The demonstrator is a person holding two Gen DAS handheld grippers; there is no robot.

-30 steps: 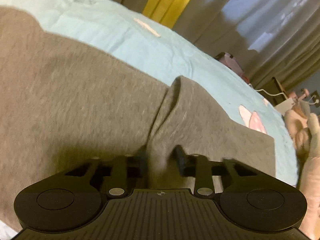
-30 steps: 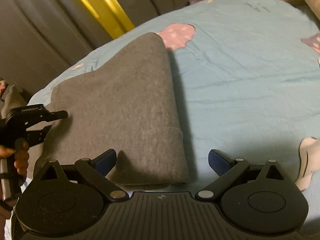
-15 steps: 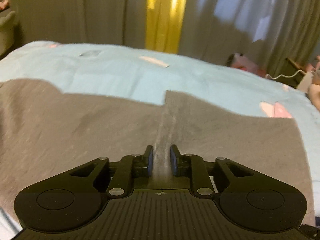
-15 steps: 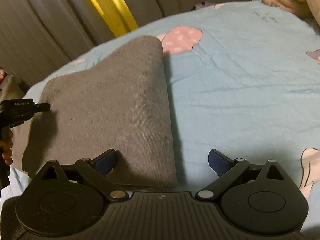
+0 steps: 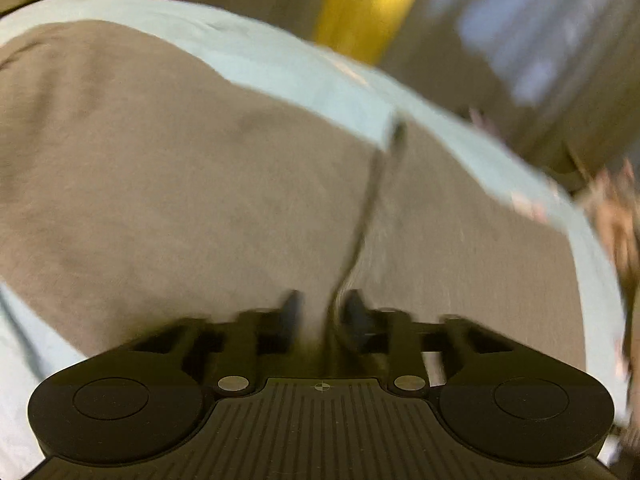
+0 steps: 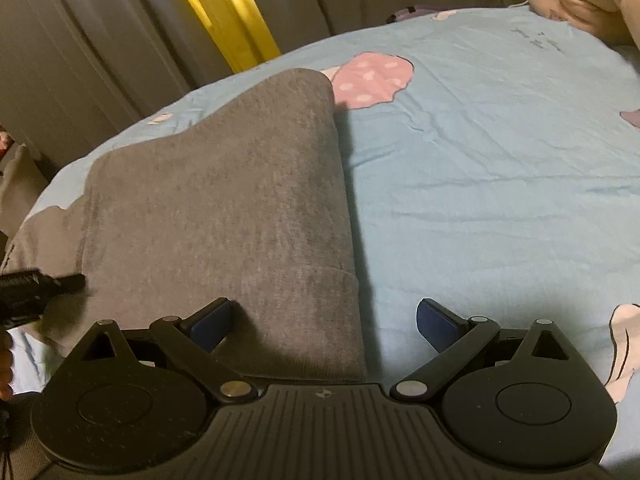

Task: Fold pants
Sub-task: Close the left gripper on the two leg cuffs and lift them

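Your pants are soft grey knit, lying folded lengthwise on the blue bed, toward its left side as the right wrist camera sees it, with the far end near the pink dotted patch. Expect them to be light, limp and a little clingy: they will sag and crease wherever you lift, and the layers may slide apart.

Your left gripper has a raised ridge of the cloth between its jaws, which are nearly together and closing on it. The picture is blurred, but the fabric looks pinched.

Your right gripper hangs with its jaws wide apart and empty, above the near cuff end.

Take hold at an edge through all layers, not at a single skin of cloth, and lift both sides evenly.
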